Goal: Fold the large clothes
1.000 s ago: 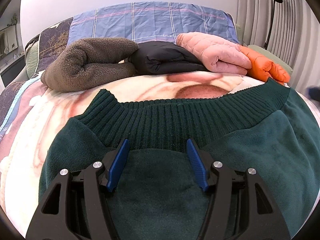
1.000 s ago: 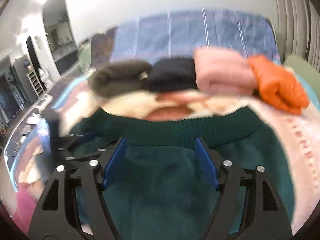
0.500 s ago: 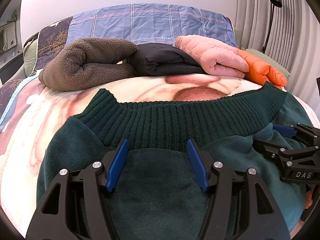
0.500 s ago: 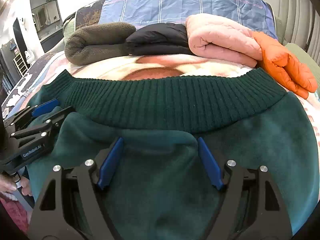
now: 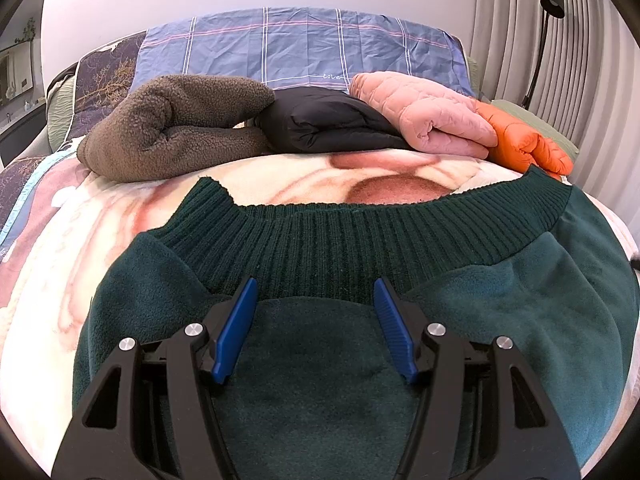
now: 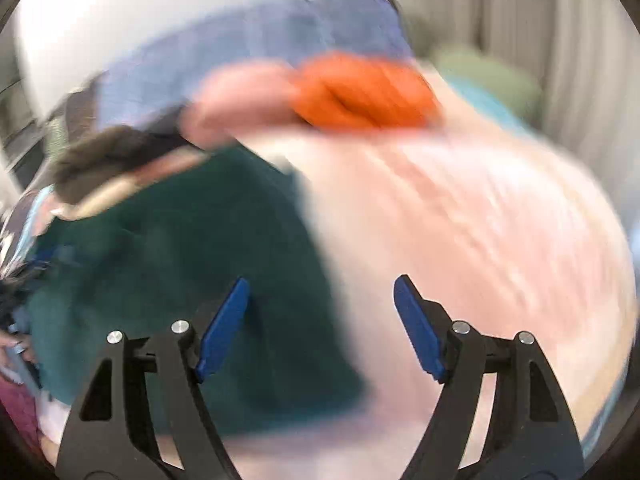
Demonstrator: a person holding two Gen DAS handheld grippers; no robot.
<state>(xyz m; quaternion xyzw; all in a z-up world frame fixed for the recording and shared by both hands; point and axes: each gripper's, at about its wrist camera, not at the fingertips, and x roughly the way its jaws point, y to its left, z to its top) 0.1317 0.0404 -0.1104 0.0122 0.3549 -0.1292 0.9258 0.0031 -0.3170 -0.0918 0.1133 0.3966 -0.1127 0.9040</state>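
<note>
Your left gripper (image 5: 314,326) sits low over the dark green sweater (image 5: 320,400), and its jaws are released: the blue pads stand apart with fleece showing between them, and neither pad presses into the cloth. The sweater lies flat on the bed's pink blanket (image 5: 72,240). Its ribbed band (image 5: 360,240) runs across just beyond the tips of those jaws, curving from the left of them to well past the right. More green fleece spreads to both sides of the jaws and under them.

Farther out beyond the band, in a row across the bed, lie four folded pieces: a brown fleece (image 5: 168,128) ahead and to the left of the jaws, a black jacket (image 5: 320,124) straight ahead, a pink quilted jacket (image 5: 428,116) ahead and to the right, and an orange puffer (image 5: 524,144) farther right. A blue checked pillow (image 5: 300,48) stands behind them.

Your right gripper (image 6: 322,330) shows in a heavily smeared view. Its jaws are wide apart and hold nothing. The sweater's edge (image 6: 312,280) falls between them: green cloth lies under and to the left of the left pad, bare pink blanket under the right pad. Whether either pad touches the cloth you cannot tell through the blur.
</note>
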